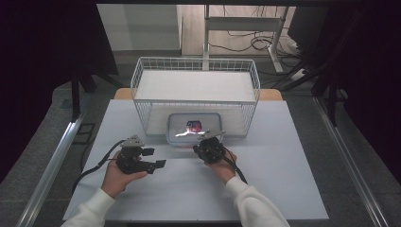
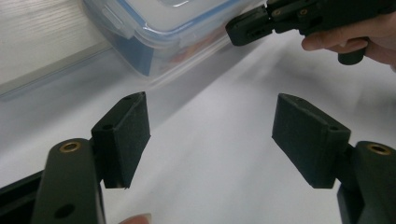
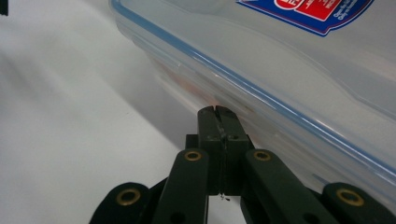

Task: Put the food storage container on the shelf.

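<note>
Right tool (image 3: 218,111), clenched empty, noses against the plastic box (image 3: 299,70); left tool (image 2: 212,140) rests released on the table (image 1: 283,142).

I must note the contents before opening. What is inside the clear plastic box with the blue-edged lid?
Through the wall of the clear plastic box, something orange-red shows faintly inside. Its shape and kind cannot be told: the frosted lid and its red-and-blue label cover the rest.

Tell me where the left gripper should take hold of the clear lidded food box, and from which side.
Grip the food box at its near left corner, coming in level from the left gripper side, jaws across the side wall just under the lid rim. The box is wide and low, probably too wide to span, and the wire basket stands close behind it. The shut right gripper sits at its front edge.
</note>
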